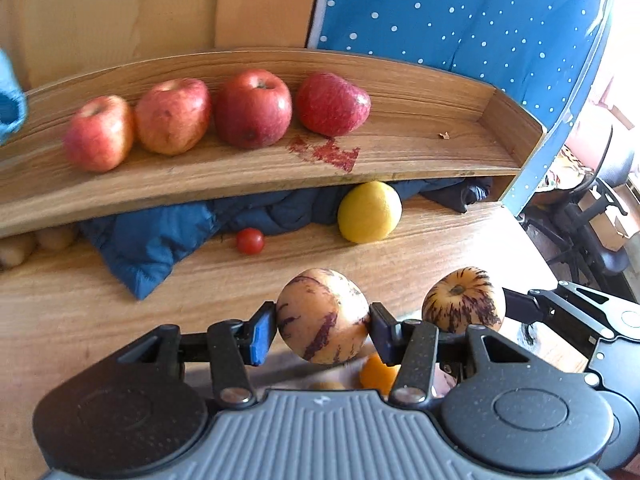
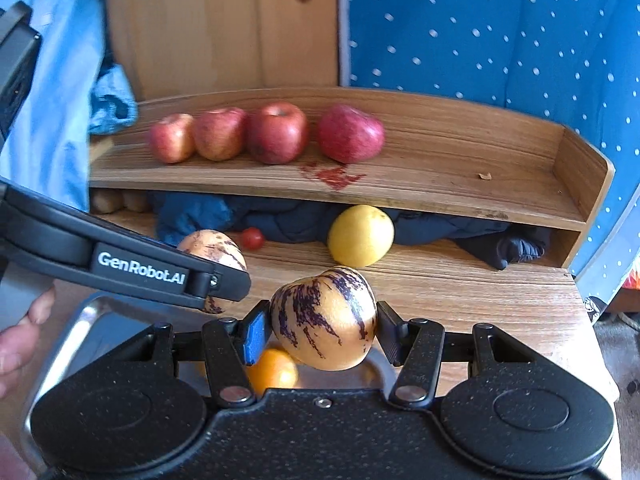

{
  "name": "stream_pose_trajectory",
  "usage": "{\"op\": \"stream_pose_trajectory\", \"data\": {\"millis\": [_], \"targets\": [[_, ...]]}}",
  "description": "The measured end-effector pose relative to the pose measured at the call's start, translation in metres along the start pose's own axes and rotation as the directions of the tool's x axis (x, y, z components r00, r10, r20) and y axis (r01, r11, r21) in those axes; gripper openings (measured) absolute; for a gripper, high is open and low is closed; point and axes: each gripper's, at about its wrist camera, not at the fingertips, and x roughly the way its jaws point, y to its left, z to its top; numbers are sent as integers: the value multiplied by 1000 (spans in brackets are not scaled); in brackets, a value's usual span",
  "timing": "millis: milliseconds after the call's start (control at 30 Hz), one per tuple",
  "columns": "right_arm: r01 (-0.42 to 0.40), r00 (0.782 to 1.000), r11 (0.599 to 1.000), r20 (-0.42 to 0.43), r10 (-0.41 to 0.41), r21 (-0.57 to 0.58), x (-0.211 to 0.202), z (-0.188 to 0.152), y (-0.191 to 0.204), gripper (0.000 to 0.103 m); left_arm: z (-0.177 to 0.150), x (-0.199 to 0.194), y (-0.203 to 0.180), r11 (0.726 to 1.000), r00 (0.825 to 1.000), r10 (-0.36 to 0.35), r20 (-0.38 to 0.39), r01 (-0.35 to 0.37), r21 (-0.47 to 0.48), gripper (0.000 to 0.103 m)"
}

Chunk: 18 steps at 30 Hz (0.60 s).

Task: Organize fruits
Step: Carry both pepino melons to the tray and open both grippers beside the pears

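Observation:
Each gripper holds a purple-striped pepino melon above a metal tray. My left gripper is shut on one pepino; my right gripper is shut on the other pepino. In the left wrist view the right gripper's pepino hangs just to the right; in the right wrist view the left gripper's pepino shows behind its arm. An orange lies in the tray below. Several red apples line the wooden shelf.
Under the shelf lie a yellow lemon-like fruit, a small red tomato, a crumpled blue cloth and brownish fruits at far left. A red stain marks the shelf. A person's hand holds the left gripper.

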Motion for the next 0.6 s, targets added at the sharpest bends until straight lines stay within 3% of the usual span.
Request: {"op": "stream_pose_trajectory", "data": {"millis": [600], "targets": [[-141, 989, 981, 23, 145, -135, -61, -46, 66, 57, -88, -65, 25, 983, 994, 112, -12, -113, -142, 54]]}}
